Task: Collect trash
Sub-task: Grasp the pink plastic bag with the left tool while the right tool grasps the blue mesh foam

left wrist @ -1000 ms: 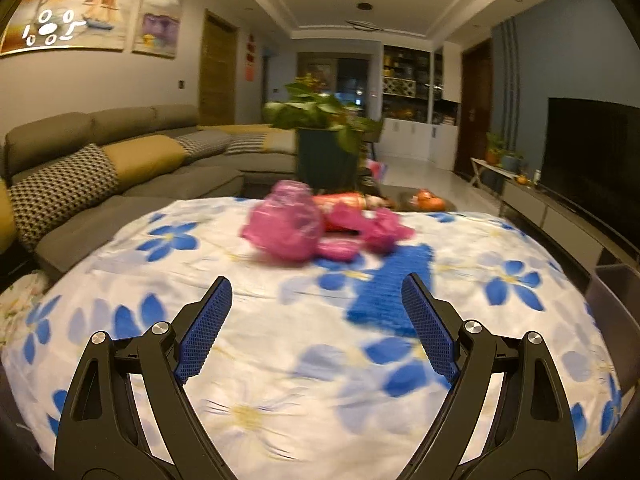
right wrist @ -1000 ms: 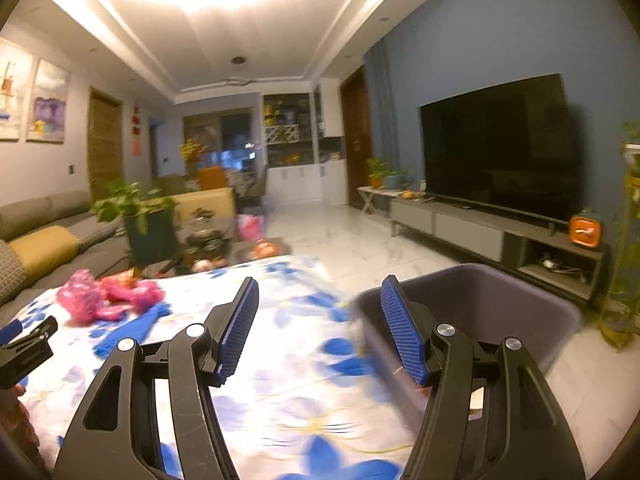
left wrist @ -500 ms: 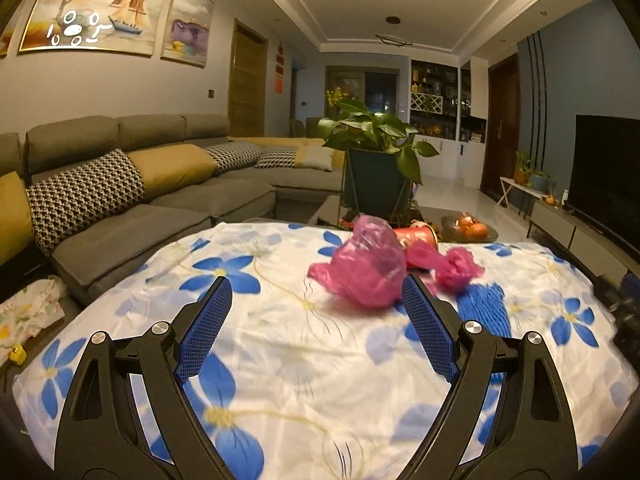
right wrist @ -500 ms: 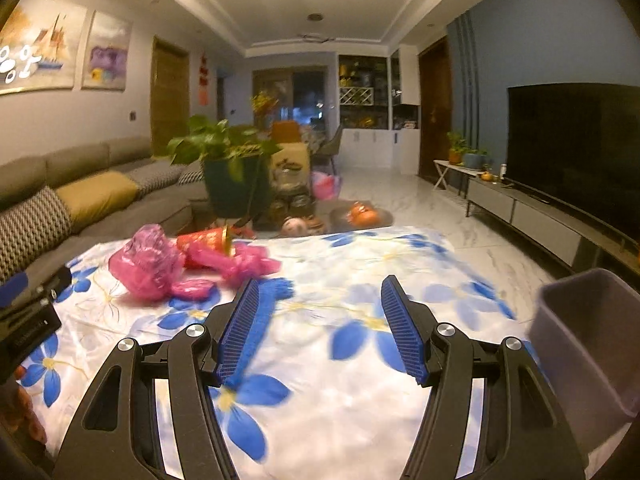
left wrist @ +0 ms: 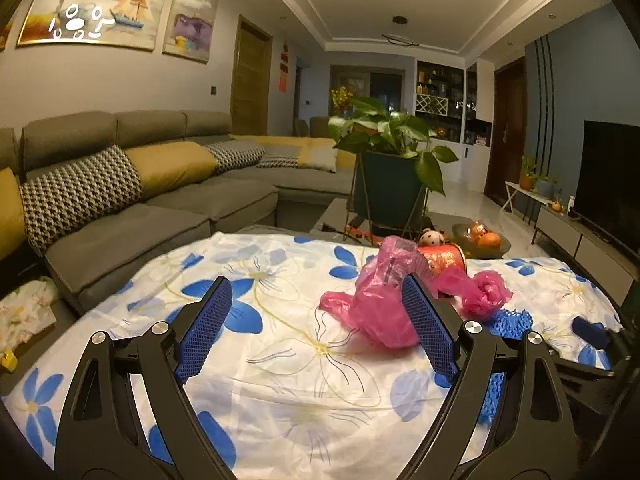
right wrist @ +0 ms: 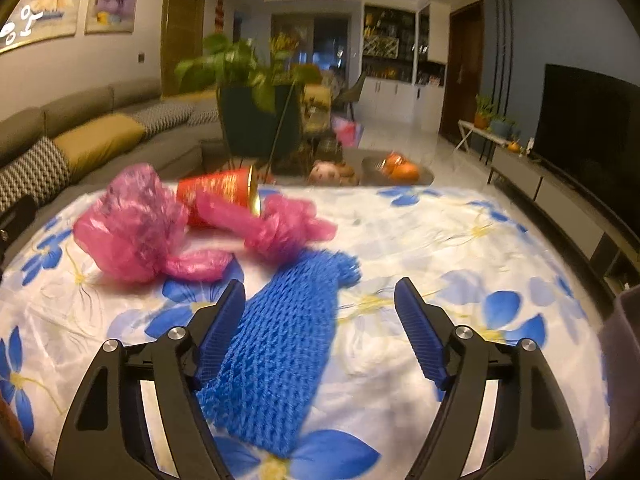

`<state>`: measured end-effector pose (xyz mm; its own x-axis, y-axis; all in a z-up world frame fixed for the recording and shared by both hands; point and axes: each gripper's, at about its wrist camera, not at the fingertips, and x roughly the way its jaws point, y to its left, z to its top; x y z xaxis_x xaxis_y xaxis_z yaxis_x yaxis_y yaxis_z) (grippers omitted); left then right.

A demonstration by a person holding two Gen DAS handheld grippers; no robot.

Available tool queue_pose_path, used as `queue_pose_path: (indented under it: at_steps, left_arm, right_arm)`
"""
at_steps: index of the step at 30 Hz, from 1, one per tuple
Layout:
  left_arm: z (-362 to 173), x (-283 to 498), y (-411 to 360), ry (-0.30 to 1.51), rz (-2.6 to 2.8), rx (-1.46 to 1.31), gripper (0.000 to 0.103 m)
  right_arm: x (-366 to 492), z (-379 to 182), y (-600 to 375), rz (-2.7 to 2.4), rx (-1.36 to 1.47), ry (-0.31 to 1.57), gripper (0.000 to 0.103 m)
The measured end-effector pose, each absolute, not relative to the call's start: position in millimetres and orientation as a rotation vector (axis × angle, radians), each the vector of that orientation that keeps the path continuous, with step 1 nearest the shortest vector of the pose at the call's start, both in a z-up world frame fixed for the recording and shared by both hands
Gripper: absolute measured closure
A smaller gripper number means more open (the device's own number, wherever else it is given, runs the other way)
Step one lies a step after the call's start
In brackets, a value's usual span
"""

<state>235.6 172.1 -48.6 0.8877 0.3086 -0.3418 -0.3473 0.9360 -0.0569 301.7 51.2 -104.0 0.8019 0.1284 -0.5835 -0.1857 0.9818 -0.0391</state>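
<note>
Trash lies near the far edge of the flower-print tablecloth [right wrist: 460,240], both grippers empty.
Pink plastic bags [right wrist: 132,224] and a red can [right wrist: 220,192] on its side touch each other; a blue foam net sleeve [right wrist: 280,344] reaches from them toward the near edge. The right gripper [right wrist: 320,320], jaws wide and just opened further, has the sleeve between them, not pressed. The left gripper [left wrist: 316,320] is wide open, beside the bags.

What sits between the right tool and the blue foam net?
Nothing visible. The right tool, whose jaws have just been opening, hovers open with the blue foam net lying flat on the flowered cloth straight ahead. The pink bags and red can lie beyond it.
</note>
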Motion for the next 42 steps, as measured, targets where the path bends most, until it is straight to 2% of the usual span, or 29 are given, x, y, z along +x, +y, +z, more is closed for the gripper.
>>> queue_pose_path:
  at_steps: [6,7,8,10,11,13,16,19,22,24,25,27,30,35,42]
  left_arm:
    - [-58,243,174,0.378,0.3,-0.134,0.018]
    - [-58,244,174,0.382,0.292,-0.138,0.018]
    - [-57,246,174,0.386,0.286,-0.142,0.018]
    - [-57,249,172,0.391,0.274,-0.137,0.018]
    - [-57,252,170,0.396,0.266,-0.126,0.018]
    - [-58,258,166,0.406,0.247,-0.11,0.018]
    - [-62,274,166,0.453,0.213,-0.117,0.018]
    - [-67,286,166,0.482,0.184,-0.118,0.025]
    - [-73,295,161,0.517,0.153,-0.096,0.045]
    - [-79,300,160,0.547,0.135,-0.092,0.062]
    - [-81,302,160,0.558,0.128,-0.094,0.065]
    - [-83,302,160,0.569,0.115,-0.102,0.081]
    - [-84,299,160,0.571,0.106,-0.113,0.098]
    - [-75,274,159,0.526,0.099,-0.151,0.101]
    - [-47,194,131,0.41,0.08,-0.179,0.101]
  right_arm:
    - [317,-122,61,0.185,-0.129,0.722,0.028]
    - [317,-123,61,0.19,-0.132,0.728,0.034]
    - [317,-125,62,0.204,-0.132,0.738,0.047]
    - [320,-129,63,0.22,-0.132,0.763,0.064]
    - [318,-130,64,0.243,-0.13,0.767,0.077]
    - [312,-126,63,0.255,-0.131,0.755,0.093]
    - [302,-119,56,0.282,-0.111,0.735,0.095]
    - [285,-106,42,0.293,-0.082,0.685,0.095]
    - [265,-92,27,0.29,-0.067,0.621,0.095]
    - [251,-86,16,0.282,-0.06,0.584,0.095]
    - [245,-84,12,0.28,-0.057,0.572,0.095]
    - [233,-79,1,0.273,-0.044,0.549,0.095]
    - [217,-71,-9,0.272,-0.02,0.518,0.095]
    - [192,-56,-25,0.273,0.002,0.45,0.095]
    - [161,-41,-47,0.255,0.014,0.379,0.095]
